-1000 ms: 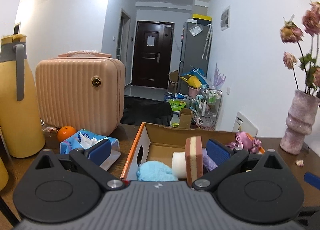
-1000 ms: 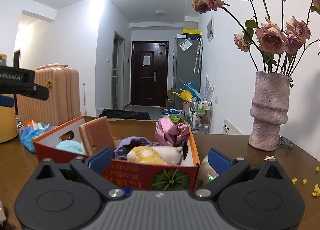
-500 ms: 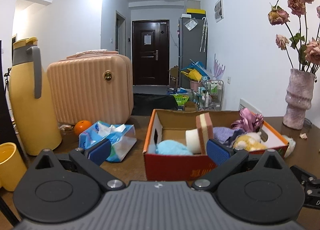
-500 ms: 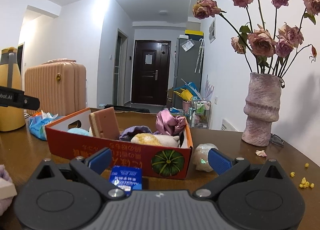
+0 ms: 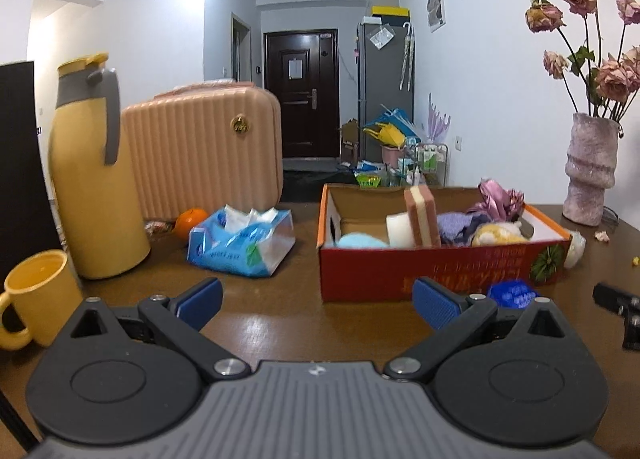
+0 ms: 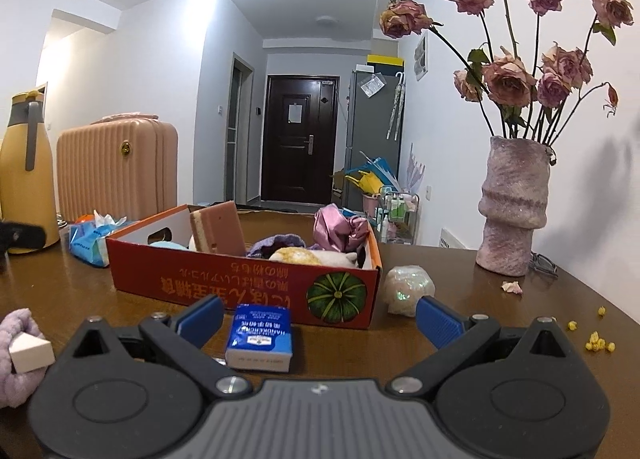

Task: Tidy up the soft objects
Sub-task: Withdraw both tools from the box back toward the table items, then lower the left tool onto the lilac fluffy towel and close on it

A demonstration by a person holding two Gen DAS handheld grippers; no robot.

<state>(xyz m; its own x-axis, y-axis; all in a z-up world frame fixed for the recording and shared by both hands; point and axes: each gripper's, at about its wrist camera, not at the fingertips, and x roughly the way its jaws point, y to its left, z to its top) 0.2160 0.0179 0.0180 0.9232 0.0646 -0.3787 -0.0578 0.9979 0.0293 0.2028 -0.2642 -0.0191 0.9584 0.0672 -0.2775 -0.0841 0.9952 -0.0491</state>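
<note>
Brown wooden tabletop [image 6: 460, 291] in a white-walled room, dark door [image 6: 301, 139] at the corridor's end. Red cardboard box [image 6: 248, 287], long axis left–right, holds an upright pink-and-cream sponge [image 6: 218, 226] and plush items. Left gripper [image 5: 316, 301] and right gripper [image 6: 318, 317]: jaws spread wide, empty. Blue tissue pack [image 6: 259, 337] lies just before the box.
</note>
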